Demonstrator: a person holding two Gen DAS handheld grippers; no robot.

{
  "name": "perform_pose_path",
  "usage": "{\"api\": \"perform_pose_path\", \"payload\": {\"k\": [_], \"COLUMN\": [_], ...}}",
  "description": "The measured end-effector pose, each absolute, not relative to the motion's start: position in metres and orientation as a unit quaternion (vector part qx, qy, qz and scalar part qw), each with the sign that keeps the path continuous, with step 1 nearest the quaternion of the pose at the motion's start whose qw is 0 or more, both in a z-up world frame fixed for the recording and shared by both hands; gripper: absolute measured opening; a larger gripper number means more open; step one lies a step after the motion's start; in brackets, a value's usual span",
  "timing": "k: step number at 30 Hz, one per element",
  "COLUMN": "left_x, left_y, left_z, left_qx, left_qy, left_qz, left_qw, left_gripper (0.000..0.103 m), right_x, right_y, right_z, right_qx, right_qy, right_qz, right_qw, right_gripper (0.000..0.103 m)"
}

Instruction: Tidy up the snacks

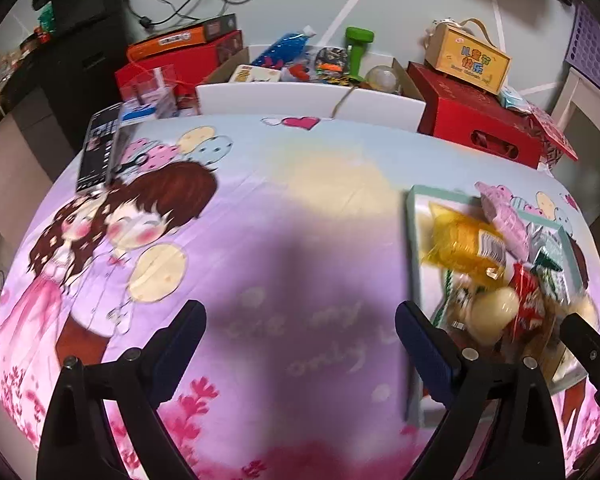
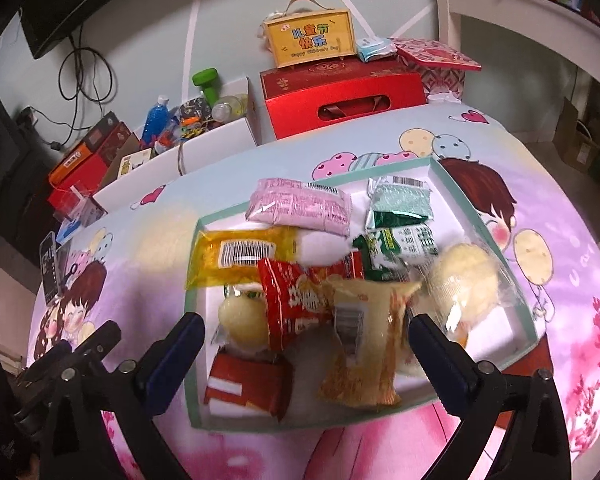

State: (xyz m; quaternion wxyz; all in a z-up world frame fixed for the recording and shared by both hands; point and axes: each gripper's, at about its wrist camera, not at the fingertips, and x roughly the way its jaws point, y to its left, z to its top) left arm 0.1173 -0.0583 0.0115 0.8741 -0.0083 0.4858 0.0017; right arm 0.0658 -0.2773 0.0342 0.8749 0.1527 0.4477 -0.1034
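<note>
A shallow teal-rimmed tray [image 2: 484, 220] lies on the cartoon-print cloth and holds several snack packs: a pink pack [image 2: 300, 206], a yellow pack [image 2: 240, 256], green packs [image 2: 400, 204], a red pack [image 2: 300, 304], an orange noodle pack [image 2: 364, 344] and a round pastry in clear wrap [image 2: 468, 280]. My right gripper [image 2: 304, 344] is open, above the tray's near half, empty. My left gripper [image 1: 300, 328] is open and empty over bare cloth, left of the tray [image 1: 414, 240]. The yellow pack [image 1: 464, 246] shows there too.
Red gift boxes [image 2: 340, 92] and a yellow handled box [image 2: 312, 38] stand at the far edge. A white box [image 1: 300, 96] of bottles and toys sits behind the table. A phone [image 1: 98, 148] lies at the far left of the cloth.
</note>
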Motion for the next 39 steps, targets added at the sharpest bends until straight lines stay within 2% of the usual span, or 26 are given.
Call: {"api": "perform_pose_path", "payload": {"k": [19,39], "left_x": [0.052,0.060], "left_y": [-0.031,-0.028], "left_z": [-0.007,-0.009], "left_qx": [0.009,0.002], "left_qy": [0.523,0.536], "left_qz": [-0.007,-0.008], "left_qw": [0.852,0.844], "left_gripper": [0.096,0.096], "right_x": [0.006,0.012], "right_y": [-0.253,-0.247], "right_z": [0.008,0.007], "right_qx": [0.120,0.107], "right_qy": [0.479,0.475], "right_qz": [-0.096,-0.089], "right_qw": [0.864,0.869], "right_gripper": [0.103,0.103]}}
